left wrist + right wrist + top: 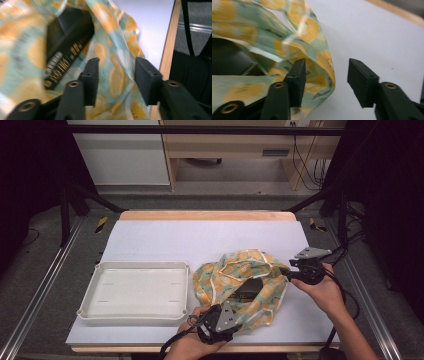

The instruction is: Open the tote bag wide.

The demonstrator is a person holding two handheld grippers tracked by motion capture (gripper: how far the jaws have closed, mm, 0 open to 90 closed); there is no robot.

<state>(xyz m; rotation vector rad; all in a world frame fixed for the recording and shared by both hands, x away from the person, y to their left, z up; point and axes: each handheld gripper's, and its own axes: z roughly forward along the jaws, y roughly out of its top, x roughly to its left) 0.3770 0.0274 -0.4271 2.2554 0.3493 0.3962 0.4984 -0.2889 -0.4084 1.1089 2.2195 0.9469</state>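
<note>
A cloth bag [235, 275] printed with orange fruit on teal lies crumpled right of the table's middle, its mouth agape. Inside it sits a black flat item with pale lettering [67, 50], also seen as the dark item [250, 290] through the bag's mouth. My left gripper [239, 304] is at the bag's near edge. In the left gripper view this left gripper [116, 75] has its jaws apart, with loose cloth [112, 72] lying between them. My right gripper [283, 270] is at the bag's right edge. In its own view the right gripper [325, 77] stands open, the bag's rim [322, 60] beside one jaw.
A white rectangular tray [140, 265] with nothing in it stands left of the bag. The pale table top [200, 235] stretches behind both. The table's wooden front edge [168, 55] runs close to the left gripper.
</note>
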